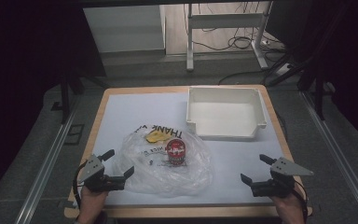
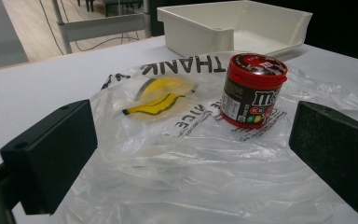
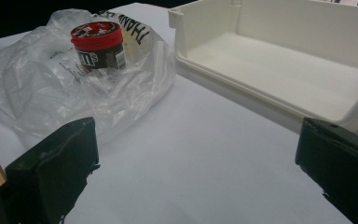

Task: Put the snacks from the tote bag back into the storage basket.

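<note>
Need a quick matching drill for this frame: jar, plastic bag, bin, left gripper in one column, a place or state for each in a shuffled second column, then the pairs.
1. jar
2. plastic bag
3. bin
4. left gripper

a. white, empty, far right of the table
b. open, at the bag's left edge
c. red lid, upright on the bag
d. clear, crumpled, printed THANK

Pairs: 1-c, 2-d, 3-a, 4-b

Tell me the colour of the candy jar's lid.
Red, on the candy jar; clearest in the left gripper view.
</note>
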### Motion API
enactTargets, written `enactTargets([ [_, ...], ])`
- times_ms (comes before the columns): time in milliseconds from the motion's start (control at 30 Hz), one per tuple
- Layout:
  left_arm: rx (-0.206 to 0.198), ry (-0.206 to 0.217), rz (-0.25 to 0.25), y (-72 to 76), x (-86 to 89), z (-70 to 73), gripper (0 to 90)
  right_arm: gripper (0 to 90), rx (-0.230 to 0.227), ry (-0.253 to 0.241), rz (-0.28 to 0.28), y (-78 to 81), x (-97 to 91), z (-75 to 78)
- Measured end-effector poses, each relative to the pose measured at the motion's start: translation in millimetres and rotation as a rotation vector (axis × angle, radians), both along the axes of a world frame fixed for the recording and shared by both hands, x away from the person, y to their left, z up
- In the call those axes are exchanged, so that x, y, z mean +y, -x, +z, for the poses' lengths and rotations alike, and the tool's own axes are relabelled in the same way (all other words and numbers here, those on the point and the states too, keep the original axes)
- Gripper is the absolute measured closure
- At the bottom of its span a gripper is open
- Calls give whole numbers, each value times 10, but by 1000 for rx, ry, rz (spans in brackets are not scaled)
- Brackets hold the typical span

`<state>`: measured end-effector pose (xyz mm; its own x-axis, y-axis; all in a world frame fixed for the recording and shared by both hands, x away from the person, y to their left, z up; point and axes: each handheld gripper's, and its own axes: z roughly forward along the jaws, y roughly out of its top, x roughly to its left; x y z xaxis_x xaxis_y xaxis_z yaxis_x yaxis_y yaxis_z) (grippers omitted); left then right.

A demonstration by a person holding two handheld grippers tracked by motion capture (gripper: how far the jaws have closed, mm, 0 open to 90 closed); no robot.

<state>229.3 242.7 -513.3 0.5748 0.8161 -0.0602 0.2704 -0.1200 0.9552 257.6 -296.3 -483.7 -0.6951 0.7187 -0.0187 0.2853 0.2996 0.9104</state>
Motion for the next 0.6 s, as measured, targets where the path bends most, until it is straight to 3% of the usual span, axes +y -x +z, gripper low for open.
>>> enactTargets([
  [367, -12, -5, 16, -2, 4, -6, 0, 0, -7, 35, 29, -27, 96, 4],
  [500, -15, -11, 21, -2, 2, -6, 0, 0, 26, -1, 38, -41, 127, 20],
  [600, -18, -16, 25, 0, -4, -6, 0, 0, 29, 2, 47, -52, 156, 24],
])
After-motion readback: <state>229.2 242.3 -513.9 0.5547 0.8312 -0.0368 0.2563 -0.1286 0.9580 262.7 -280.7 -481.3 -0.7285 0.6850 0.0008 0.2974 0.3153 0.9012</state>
